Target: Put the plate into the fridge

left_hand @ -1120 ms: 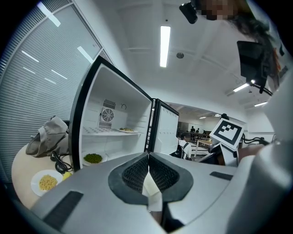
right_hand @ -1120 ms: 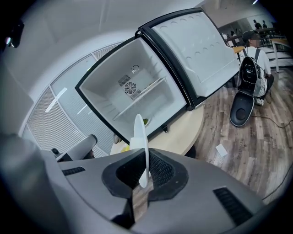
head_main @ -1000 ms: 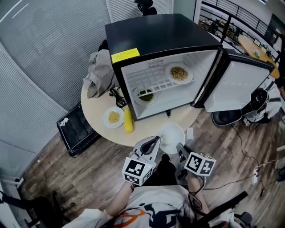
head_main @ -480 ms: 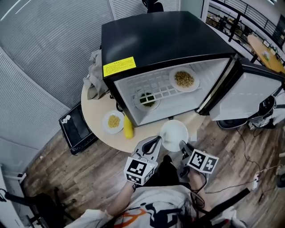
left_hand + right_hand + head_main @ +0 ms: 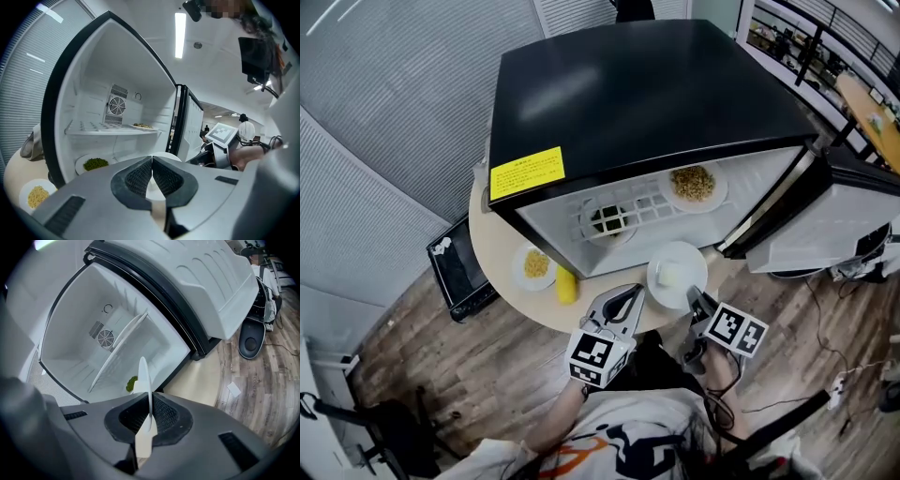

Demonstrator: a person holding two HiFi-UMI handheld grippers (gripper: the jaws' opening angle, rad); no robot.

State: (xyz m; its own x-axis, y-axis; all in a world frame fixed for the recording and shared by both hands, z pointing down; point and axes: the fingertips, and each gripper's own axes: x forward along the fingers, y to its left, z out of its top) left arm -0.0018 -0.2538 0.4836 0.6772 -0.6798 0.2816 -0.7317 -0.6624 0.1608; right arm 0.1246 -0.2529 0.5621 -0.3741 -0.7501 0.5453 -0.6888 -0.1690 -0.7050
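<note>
Right hand-held gripper (image 5: 695,300) is nearer the fridge than a sec ago, jaws pinching rim of round white plate (image 5: 673,274). Plate sits just in front of open black mini fridge (image 5: 628,94), above edge of round beige bench (image 5: 492,239). Left hand-held gripper (image 5: 628,298) is pressed together, empty, beside plate.

1. The left gripper (image 5: 626,300) has its jaws pressed together with nothing between them. It is held low in front of the person and points forward.
2. The right gripper (image 5: 696,302) has its jaws clamped on the near rim of the plate (image 5: 673,272) and tilts slightly downward.
3. The two grippers sit side by side, near each other, with their marker cubes (image 5: 598,354) facing up.
</note>
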